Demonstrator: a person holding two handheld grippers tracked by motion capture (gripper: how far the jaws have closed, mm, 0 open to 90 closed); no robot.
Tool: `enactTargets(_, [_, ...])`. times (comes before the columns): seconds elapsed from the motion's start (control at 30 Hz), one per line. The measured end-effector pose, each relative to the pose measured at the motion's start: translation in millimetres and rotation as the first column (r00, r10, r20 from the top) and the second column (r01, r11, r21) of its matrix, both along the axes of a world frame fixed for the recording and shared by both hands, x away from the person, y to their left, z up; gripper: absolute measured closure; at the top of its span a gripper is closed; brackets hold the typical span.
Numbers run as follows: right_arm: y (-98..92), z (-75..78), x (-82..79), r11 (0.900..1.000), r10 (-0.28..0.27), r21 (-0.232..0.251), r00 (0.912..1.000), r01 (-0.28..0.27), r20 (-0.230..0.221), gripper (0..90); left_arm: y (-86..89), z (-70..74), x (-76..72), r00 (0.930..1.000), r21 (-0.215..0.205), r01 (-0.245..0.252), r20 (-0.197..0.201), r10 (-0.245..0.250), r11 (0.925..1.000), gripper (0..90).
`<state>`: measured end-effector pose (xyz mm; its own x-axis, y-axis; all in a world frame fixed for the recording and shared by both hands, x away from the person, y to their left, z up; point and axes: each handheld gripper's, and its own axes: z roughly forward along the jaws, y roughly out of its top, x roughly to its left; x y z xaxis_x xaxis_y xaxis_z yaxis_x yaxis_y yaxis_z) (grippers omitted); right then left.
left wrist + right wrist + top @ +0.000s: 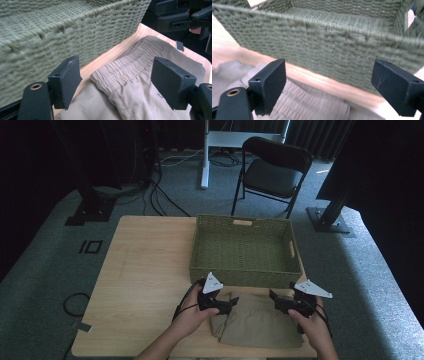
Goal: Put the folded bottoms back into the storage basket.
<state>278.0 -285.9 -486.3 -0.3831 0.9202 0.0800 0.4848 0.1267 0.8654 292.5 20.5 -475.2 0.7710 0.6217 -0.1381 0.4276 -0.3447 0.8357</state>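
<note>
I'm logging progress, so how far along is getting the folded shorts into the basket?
Done: the khaki shorts lie folded before the empty basket. In hand: the left gripper and right gripper hover open over the waistband, gripping nothing. Left: gripping, lifting, placing.

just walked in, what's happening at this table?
A person holds a gripper in each hand over folded beige shorts lying on the wooden table, just in front of an empty green woven basket. The left gripper is at the left end of the elastic waistband, the right gripper at the right end. Both sets of jaws are open on either side of the waistband; nothing is gripped yet. It looks like a two-handed pick-up, probably headed for the basket.
</note>
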Motion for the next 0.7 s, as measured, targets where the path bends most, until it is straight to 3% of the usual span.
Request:
enactTargets(0.1, [-1.6,-9.3,-4.8,1.000,-0.011,-0.007,0.9998,0.011,-0.018,12.2,-3.0,-9.6,-2.9,0.9999,0.019,0.003,-0.015,-0.003,0.9998,24.9])
enactTargets(0.17, [-3.6,-15.3,-7.9,1.000,-0.015,-0.009,0.9994,0.014,-0.033,11.9,-5.2,-16.2,-4.6,0.9994,0.009,0.011,-0.033,-0.011,0.9999,24.9])
enactTargets(0.33, [-7.0,-22.8,-12.9,0.999,-0.033,-0.020,0.9981,0.032,-0.052,11.9,-7.6,-23.1,-7.5,0.9994,0.025,0.016,-0.030,-0.016,0.9996,24.9])
enactTargets(0.37, [-11.3,-29.5,-18.9,0.997,-0.064,-0.040,0.9963,0.061,-0.058,11.9,-9.7,-30.2,-11.4,0.9986,0.042,0.023,-0.049,-0.021,0.9989,20.4])
enactTargets(0.47, [-15.1,-37.4,-25.0,0.995,-0.081,-0.056,0.9938,0.077,-0.076,11.9,-10.9,-37.0,-15.1,0.9981,0.056,-0.002,-0.061,0.006,0.9984,20.2])
enactTargets(0.53, [-17.9,-42.8,-27.5,0.994,-0.094,-0.062,0.9916,0.089,-0.088,11.9,-10.8,-42.9,-16.6,0.9972,0.092,-0.022,-0.069,0.028,0.9955,20.2])
enactTargets(0.7, [-23.4,-53.2,-31.4,0.993,-0.108,-0.063,0.9853,0.100,-0.132,11.9,-9.5,-56.1,-16.1,0.9930,0.115,-0.057,-0.096,0.068,0.9917,20.1])
